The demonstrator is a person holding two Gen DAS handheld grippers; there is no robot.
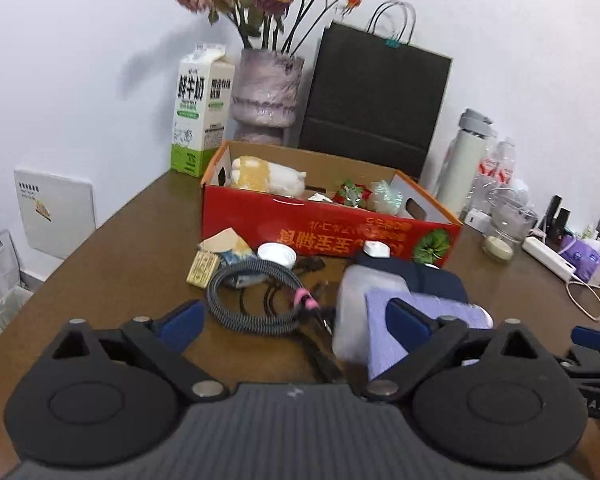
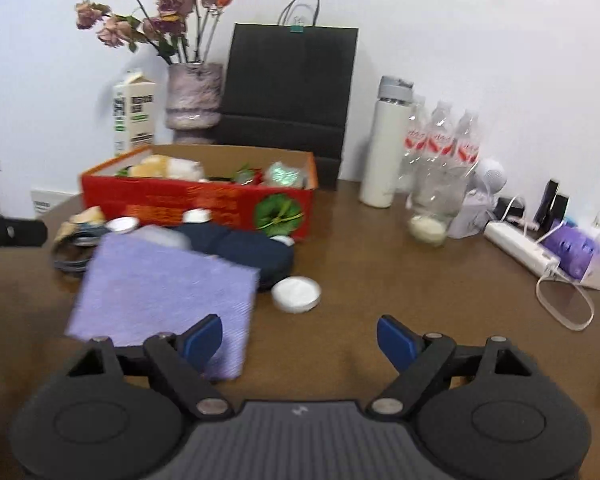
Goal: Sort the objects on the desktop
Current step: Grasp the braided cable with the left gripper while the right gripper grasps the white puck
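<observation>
A red cardboard box [image 1: 320, 232] [image 2: 196, 196] holds a plush toy [image 1: 272, 176] and small wrapped items. In front of it lie a coiled grey cable [image 1: 252, 304], a white lid [image 1: 277, 254], a dark blue pouch [image 1: 432, 276] [image 2: 240, 248], a purple cloth [image 2: 160, 292] [image 1: 380, 332] and a white round tin [image 2: 296, 294]. My left gripper [image 1: 294, 322] is open above the cable, its right finger in front of the cloth. My right gripper [image 2: 300, 340] is open over bare table, with the cloth's corner by its left finger and the tin just beyond.
Along the wall stand a milk carton [image 1: 200, 112], a vase of dried flowers [image 1: 266, 92], a black paper bag [image 1: 376, 100], a white flask [image 2: 384, 148] and water bottles [image 2: 444, 148]. A glass jar [image 2: 428, 216], power strip [image 2: 520, 248] and loose cords crowd the right side.
</observation>
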